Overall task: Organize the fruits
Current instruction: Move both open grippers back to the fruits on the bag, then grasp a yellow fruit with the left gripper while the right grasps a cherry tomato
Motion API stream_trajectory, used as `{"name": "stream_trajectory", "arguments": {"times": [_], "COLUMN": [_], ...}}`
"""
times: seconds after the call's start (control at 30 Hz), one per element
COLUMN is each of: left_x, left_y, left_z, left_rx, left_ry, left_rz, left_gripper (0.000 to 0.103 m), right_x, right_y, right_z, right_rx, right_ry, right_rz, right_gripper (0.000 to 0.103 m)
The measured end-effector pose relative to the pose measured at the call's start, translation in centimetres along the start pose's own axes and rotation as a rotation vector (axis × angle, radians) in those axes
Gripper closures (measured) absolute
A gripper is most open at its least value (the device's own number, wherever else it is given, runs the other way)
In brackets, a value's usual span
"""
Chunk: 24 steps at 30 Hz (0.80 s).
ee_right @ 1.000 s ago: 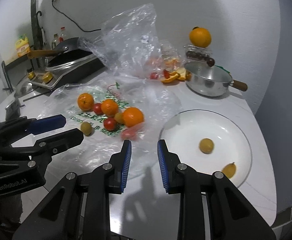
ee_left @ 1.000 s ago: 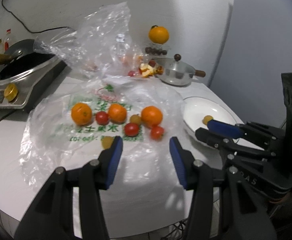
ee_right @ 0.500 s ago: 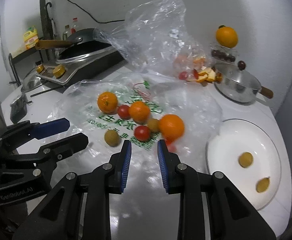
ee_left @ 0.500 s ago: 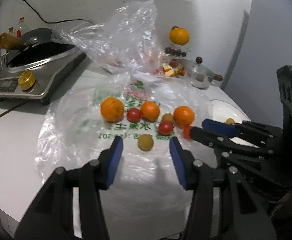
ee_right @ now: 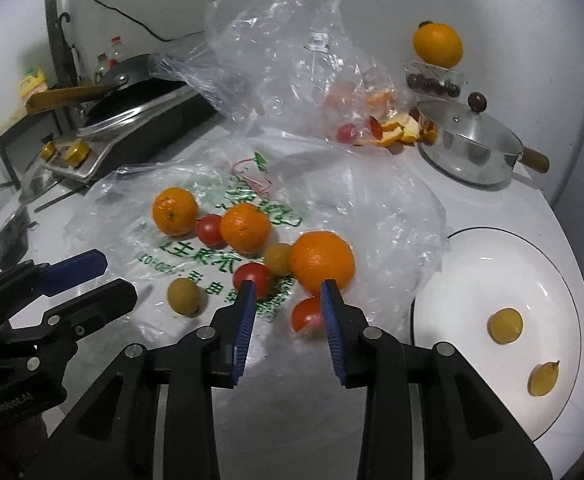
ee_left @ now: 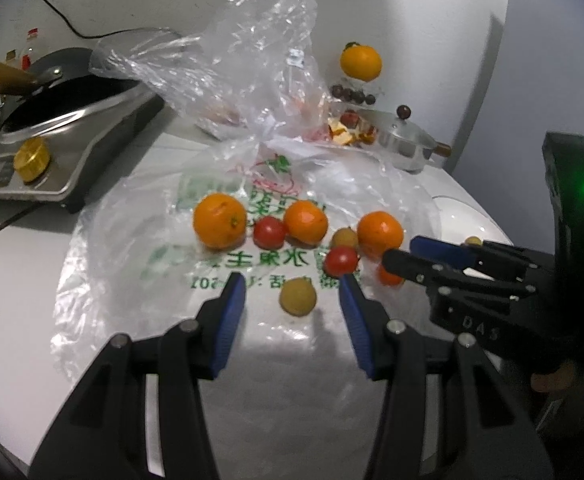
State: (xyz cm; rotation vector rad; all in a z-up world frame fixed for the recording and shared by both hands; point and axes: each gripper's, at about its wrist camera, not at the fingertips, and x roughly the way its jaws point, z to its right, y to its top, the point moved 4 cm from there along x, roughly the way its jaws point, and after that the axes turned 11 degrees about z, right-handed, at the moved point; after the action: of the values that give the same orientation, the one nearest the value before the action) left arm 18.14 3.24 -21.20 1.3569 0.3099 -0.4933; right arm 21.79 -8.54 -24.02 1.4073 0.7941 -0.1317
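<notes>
We find the right tool, jaws just opening, empty, with a cherry tomato at its 5 o'clock on the plastic bag. Left tool gapes, empty, over a yellow-green fruit. Risk: slick film lets round fruit roll off the counter.

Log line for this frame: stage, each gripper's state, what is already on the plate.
stage: reaching for fruit on plastic bag | left gripper: open, yellow fruit ahead | right gripper: just opening, empty, near tomato | plate: two small yellow fruits
</notes>
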Motion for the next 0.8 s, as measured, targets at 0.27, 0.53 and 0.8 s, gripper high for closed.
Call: {"name": "stream_trajectory", "arguments": {"times": [0.27, 0.53, 0.8], "left_x": [1.8, 3.2, 4.3], "left_y": [-0.3, -0.8, -1.5], "left_z": [0.0, 0.2, 0.4], "left_rx": [-0.007, -0.006, 0.026], "left_ry": [0.004, 0.011, 0.015], "left_rz": [-0.025, -0.074, -0.104], "left_gripper": [0.053, 0.053, 0.056], "right_x": [0.9, 1.6, 2.2], "right_y": [-0.8, -1.3, -1.6], "right_z": [0.7, 1.3, 0.9], "right_rx": [0.006, 0.004, -0.013], "right_ry": [0.014, 0.003, 0.0], "right_rz": [-0.033, -0.054, -0.06], "right_gripper": [0.068, 0.068, 0.068]}}
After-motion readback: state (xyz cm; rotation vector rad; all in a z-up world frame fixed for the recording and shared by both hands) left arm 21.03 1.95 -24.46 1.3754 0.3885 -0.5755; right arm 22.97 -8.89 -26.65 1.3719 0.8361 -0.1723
